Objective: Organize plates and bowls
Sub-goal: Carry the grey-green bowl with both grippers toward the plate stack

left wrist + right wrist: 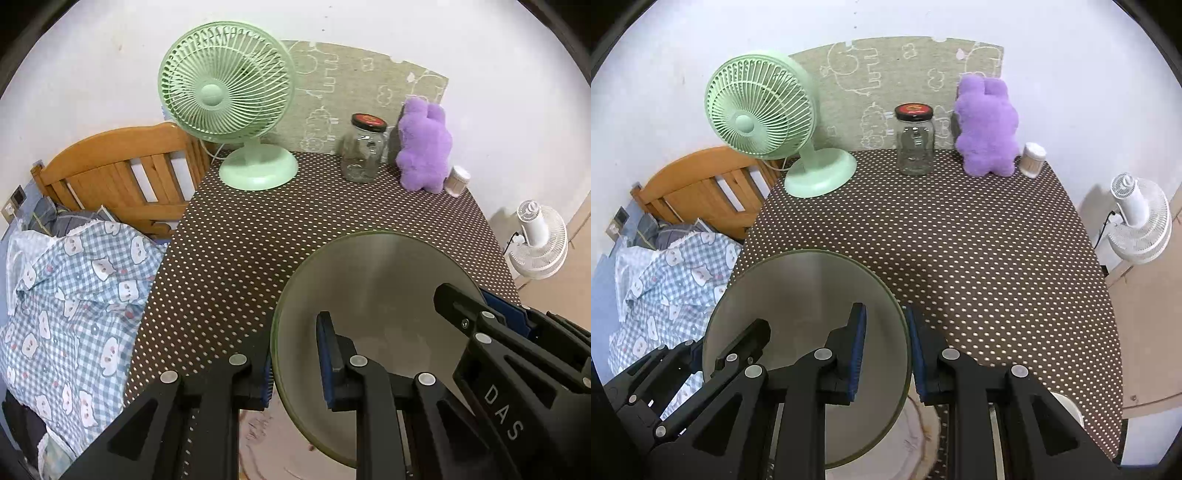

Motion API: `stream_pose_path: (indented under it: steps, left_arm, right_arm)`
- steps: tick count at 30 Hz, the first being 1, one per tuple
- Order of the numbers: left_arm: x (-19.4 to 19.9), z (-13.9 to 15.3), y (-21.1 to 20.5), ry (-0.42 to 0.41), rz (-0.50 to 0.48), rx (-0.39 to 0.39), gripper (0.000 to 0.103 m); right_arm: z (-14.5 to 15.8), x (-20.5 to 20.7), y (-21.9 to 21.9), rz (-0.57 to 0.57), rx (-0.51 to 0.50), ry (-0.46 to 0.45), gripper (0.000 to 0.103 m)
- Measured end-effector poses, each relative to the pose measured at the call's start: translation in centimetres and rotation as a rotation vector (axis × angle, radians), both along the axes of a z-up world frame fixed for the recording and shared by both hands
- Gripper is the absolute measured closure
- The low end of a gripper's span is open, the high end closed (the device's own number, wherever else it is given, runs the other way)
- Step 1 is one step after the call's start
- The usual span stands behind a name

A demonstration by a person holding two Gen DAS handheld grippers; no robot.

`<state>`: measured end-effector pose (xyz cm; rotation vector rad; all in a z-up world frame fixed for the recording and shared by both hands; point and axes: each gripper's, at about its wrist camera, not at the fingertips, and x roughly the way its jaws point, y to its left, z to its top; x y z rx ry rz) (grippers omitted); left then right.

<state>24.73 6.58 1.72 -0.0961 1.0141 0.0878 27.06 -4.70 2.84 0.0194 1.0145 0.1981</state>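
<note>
A green-rimmed glass plate [373,291] is held above the dotted table, seen in both wrist views [809,295]. My left gripper [295,358] straddles its left rim, one finger over the plate, one outside. My right gripper [886,354] straddles its right rim the same way. Both sets of jaws are narrow around the rim; whether the pads press the glass is unclear. Each gripper shows in the other's view: the right one [517,350], the left one [701,365]. Below the plate a pale patterned dish [916,435] lies on the table.
On the brown polka-dot table [979,251] stand a green desk fan [764,122], a glass jar with a black lid [915,140], a purple plush toy [988,125] and a small white container [1032,159]. A bed lies left; a white floor fan [1137,221] stands right.
</note>
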Motion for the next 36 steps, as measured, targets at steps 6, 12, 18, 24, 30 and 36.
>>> stream_pose_path:
  steps: [6,12,18,24,30,36]
  left_arm:
    - [-1.3,0.3,-2.7,-0.01,-0.006,0.001,0.087]
    - [-2.3,0.4,-5.9,-0.014,-0.015,-0.002,0.087]
    - [-3.2,-0.1,-8.9,-0.009,-0.036,-0.013,0.087]
    - [-3.8,-0.7,-11.8,0.0,-0.057,-0.023,0.087]
    - [-4.2,-1.5,-14.0,0.014,-0.069,-0.027,0.087]
    - [-4.7,-2.9,-15.7,0.047,-0.077,-0.032,0.087]
  right_arm:
    - [0.5,-1.2,-3.0,-0.006,0.004,-0.01,0.077]
    - [0.6,-2.3,-6.0,-0.015,0.001,-0.017,0.077]
    - [0.2,-3.1,-9.4,-0.035,-0.001,-0.009,0.077]
    - [-0.3,-4.1,-12.5,-0.055,-0.015,-0.006,0.077]
    - [-1.1,-4.7,-14.8,-0.07,-0.021,0.001,0.077]
    - [-2.3,-5.3,-16.4,-0.078,-0.028,0.025,0.077]
